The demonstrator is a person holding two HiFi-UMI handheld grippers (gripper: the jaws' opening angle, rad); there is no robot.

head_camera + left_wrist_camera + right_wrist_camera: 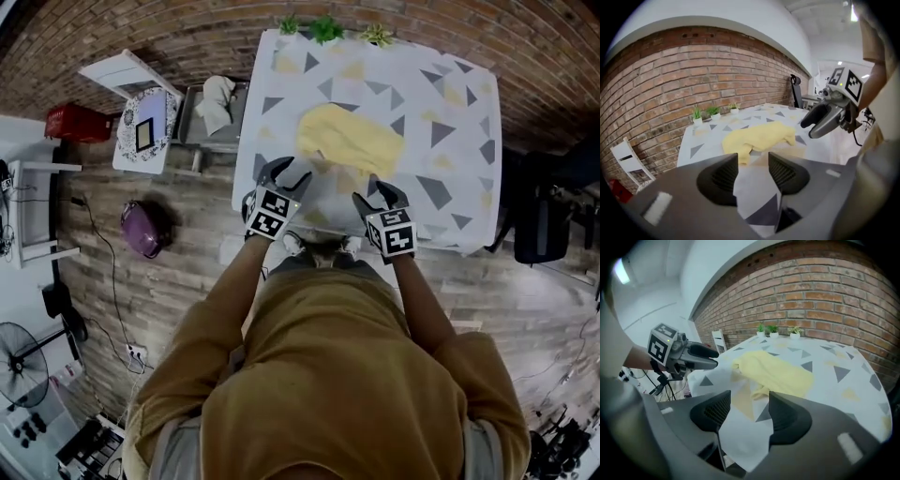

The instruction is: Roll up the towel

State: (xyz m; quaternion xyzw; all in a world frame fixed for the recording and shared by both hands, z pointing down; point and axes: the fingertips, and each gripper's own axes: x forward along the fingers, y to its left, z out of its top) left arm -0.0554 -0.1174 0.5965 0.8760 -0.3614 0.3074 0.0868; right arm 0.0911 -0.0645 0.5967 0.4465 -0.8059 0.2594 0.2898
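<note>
tabletop: triangle-patterned cloth | towel: yellow, crumpled, mid-tabletop, just far of both tools | left tool: over near edge, jaws narrowly apart, nothing gripped | right tool: same, right of it

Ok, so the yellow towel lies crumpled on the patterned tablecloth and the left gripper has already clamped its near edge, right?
Not clamped. The yellow towel does lie crumpled on the patterned tablecloth, but the left gripper is short of it: its fingers stand apart, with only tablecloth showing between them. The left gripper view shows this.
</note>
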